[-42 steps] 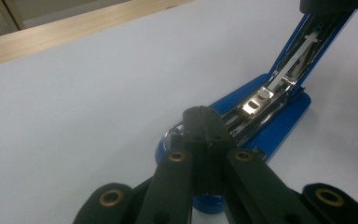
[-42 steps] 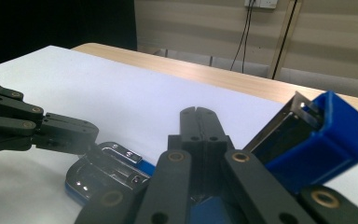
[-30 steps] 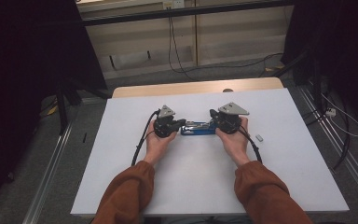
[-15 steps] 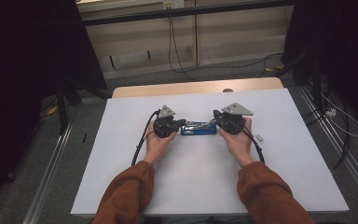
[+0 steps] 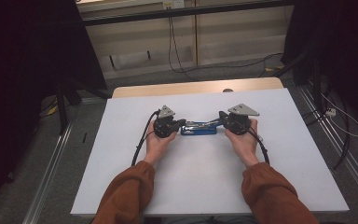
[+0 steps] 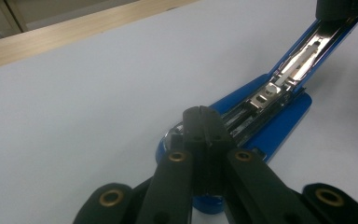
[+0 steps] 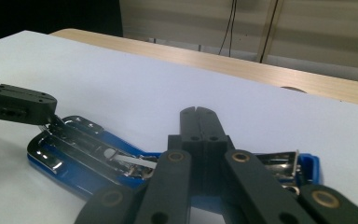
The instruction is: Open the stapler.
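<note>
A blue stapler (image 5: pixel 199 129) lies opened out on the white table, its metal magazine bared. In the high view my left gripper (image 5: pixel 183 123) meets its left end and my right gripper (image 5: pixel 221 122) its right end, each held in a hand. Seen from the left gripper view, the left gripper (image 6: pixel 200 112) has its jaws shut together over the stapler (image 6: pixel 284 116), whose upper arm rises to the right gripper (image 6: pixel 342 9). In the right gripper view, the right gripper (image 7: pixel 198 112) is shut above the stapler (image 7: pixel 88 144), and the left gripper (image 7: pixel 46 109) touches the far metal end.
The white table top (image 5: pixel 121 177) has a wooden strip (image 5: pixel 191 88) along its far edge. Black cables (image 5: pixel 140 144) trail from the grippers over the table. Dark stands and floor cables (image 5: pixel 345 135) flank the table.
My right hand has edged slightly to the right with its gripper at the stapler's end. The left hand has stayed put.
</note>
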`<act>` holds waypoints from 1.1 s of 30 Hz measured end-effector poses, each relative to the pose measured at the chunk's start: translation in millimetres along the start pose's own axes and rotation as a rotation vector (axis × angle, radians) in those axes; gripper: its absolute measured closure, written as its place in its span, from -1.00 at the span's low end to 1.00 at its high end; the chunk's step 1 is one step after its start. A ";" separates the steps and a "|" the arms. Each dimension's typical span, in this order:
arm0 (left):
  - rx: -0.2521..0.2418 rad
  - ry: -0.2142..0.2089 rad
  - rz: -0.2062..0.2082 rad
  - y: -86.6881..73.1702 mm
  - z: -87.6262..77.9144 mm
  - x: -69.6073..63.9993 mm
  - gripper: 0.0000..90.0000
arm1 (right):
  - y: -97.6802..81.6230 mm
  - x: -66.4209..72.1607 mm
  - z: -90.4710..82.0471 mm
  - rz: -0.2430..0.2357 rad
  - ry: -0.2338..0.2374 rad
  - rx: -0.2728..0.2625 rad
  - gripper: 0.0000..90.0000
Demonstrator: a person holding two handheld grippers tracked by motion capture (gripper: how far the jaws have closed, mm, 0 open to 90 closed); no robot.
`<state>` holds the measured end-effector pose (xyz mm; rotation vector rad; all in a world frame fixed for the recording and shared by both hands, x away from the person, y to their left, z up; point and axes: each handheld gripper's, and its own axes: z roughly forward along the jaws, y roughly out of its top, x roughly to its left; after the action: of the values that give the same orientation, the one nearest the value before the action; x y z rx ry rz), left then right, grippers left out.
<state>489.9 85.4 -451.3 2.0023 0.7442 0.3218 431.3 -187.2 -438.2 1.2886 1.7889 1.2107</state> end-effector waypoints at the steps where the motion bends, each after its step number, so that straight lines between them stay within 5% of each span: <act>1: -0.001 -0.002 -0.002 -0.2 0.0 0.4 1.00 | -0.3 -1.8 -1.2 -0.007 -0.003 0.005 1.00; 33: -0.003 -0.001 -0.008 -0.5 0.0 0.5 1.00 | -16.7 -17.9 -7.7 -0.022 -0.011 0.055 1.00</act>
<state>490.1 85.9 -451.7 1.9956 0.7503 0.3168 424.4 -208.4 -451.1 1.3010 1.8356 1.1477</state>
